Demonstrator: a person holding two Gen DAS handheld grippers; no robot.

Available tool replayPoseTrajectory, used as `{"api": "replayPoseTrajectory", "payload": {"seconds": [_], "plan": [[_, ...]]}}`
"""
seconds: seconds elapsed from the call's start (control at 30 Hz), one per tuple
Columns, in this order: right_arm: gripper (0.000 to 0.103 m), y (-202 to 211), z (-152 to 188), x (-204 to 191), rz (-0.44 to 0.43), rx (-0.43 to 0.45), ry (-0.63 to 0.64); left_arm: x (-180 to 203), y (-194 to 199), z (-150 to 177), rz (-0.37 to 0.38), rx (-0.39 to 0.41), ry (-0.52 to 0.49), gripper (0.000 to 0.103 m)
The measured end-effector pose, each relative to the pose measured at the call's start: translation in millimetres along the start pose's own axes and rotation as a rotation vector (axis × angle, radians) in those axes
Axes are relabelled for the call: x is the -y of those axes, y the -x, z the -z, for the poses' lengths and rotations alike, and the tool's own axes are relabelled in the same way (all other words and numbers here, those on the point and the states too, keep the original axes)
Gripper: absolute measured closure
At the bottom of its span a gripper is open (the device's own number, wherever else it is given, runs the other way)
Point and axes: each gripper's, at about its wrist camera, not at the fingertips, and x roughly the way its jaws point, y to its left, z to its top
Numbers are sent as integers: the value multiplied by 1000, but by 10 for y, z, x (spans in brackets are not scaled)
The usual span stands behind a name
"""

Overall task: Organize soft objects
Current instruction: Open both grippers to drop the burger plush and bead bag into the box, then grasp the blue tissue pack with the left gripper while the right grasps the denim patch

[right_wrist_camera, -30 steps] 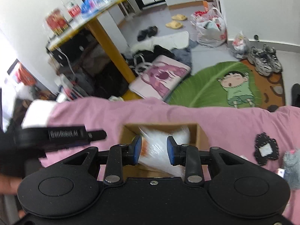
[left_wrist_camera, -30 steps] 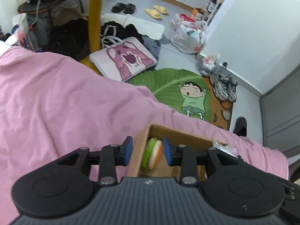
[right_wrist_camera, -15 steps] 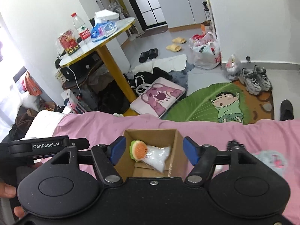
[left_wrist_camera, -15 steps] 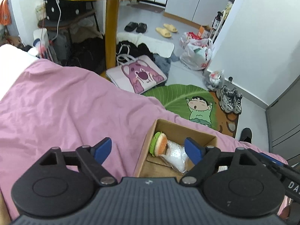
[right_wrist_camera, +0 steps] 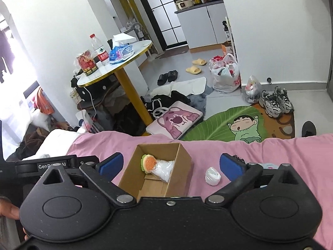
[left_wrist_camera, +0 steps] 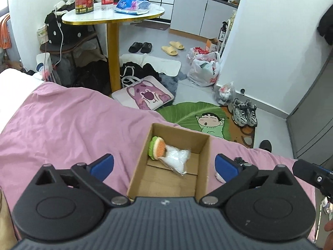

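With both tools raised above the pink bed sheet (left_wrist_camera: 62, 125), legible writing is sparse: the black bar of the left gripper (left_wrist_camera: 164, 163), seen at the left edge of the right wrist view, reads "GenR…AI", its middle hidden by a finger link. On the round white table with a yellow rim (right_wrist_camera: 116, 68), the red snack bag (left_wrist_camera: 84, 0) shows "tnt"; the clear water bottle (right_wrist_camera: 100, 50) has a red label too small to read.

Left gripper: jaws have just been opening and stand fully spread, blue pads (left_wrist_camera: 103, 163) empty, touching nothing. Right gripper (right_wrist_camera: 170, 164): same, jaws just opened wide, blue pads (right_wrist_camera: 231, 165) bare.

The open brown cardboard box (left_wrist_camera: 199, 164) sits on the sheet near the bed's foot edge. Inside, at its far left corner, lies the soft burger toy with green and orange layers (left_wrist_camera: 157, 148); touching it, a clear crinkled plastic packet (left_wrist_camera: 177, 160). A small white wrapped bundle (right_wrist_camera: 212, 176), possibly a roll, lies on the sheet just right of the box.
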Motion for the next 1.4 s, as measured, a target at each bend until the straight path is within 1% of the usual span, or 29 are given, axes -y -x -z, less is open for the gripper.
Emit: {"api": "replayPoseTrajectory", "payload": {"seconds": [0.17, 0.37, 0.57, 0.63, 0.87, 1.1, 1.17, 1.27, 1.33, 1.4], "plan": [[0, 192, 58, 121, -8, 10, -6, 145, 185, 136, 21, 23, -1, 0], [0, 373, 129, 289, -15, 26, -9, 356, 371, 263, 27, 46, -15, 0], [0, 476, 214, 516, -7, 28, -38, 550, 445, 376, 25, 51, -40, 0], [0, 493, 250, 584, -3, 25, -46, 610, 449, 413, 36, 42, -43, 0], [0, 568, 379, 842, 3, 23, -85, 830, 427, 563, 38, 36, -65, 0], [0, 556, 471, 1081, 45, 3, -127, 1011, 355, 678, 34, 12, -73, 0], [0, 530, 497, 1137, 59, -6, -134, 1054, 317, 716, 22, 3, -71, 0], [4, 489, 529, 1238, 70, -17, -152, 1120, 217, 764, 9, -25, -69, 0], [9, 446, 548, 1309, 75, -28, -172, 1159, 163, 792, 7, -37, -64, 1], [13, 397, 565, 1379, 82, -37, -192, 1204, 123, 816, 12, -39, -67, 1]]}}
